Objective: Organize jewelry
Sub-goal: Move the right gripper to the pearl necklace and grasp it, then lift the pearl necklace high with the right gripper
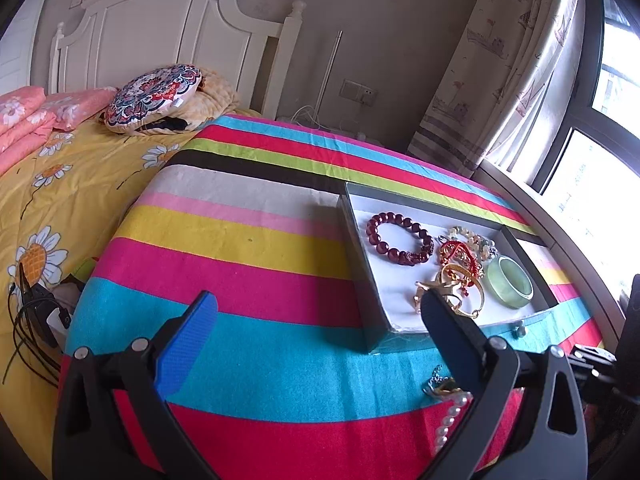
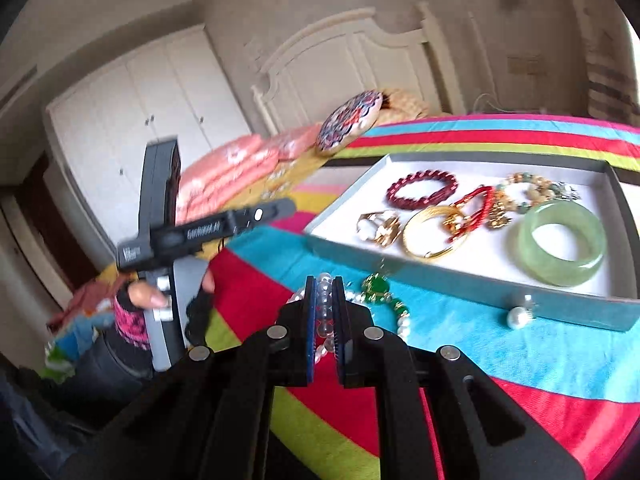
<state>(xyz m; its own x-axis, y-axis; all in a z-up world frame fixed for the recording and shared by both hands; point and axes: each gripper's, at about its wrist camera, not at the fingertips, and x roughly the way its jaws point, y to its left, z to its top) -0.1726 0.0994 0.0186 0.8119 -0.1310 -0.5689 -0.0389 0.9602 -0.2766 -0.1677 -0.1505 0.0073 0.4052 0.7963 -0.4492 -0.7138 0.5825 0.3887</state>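
Note:
A grey jewelry box (image 2: 472,280) lies open on a striped cloth. It holds a dark red bead bracelet (image 2: 420,189), a gold bangle (image 2: 434,236), a red-and-gold piece (image 2: 474,204), a green jade bangle (image 2: 560,242) and a pale bead bracelet (image 2: 528,188). My right gripper (image 2: 325,286) is shut on a pearl necklace (image 2: 324,312) with a green pendant (image 2: 376,286), in front of the box. A pearl earring (image 2: 518,314) lies beside the box wall. My left gripper (image 1: 316,306) is open and empty, left of the box (image 1: 360,280). The necklace (image 1: 450,412) shows under its right finger.
The striped cloth (image 1: 248,272) covers a round surface beside a bed with a yellow flowered quilt (image 1: 60,184) and a patterned cushion (image 1: 154,98). A window and curtain (image 1: 516,60) stand at the right. The left hand-held gripper (image 2: 180,236) shows in the right wrist view.

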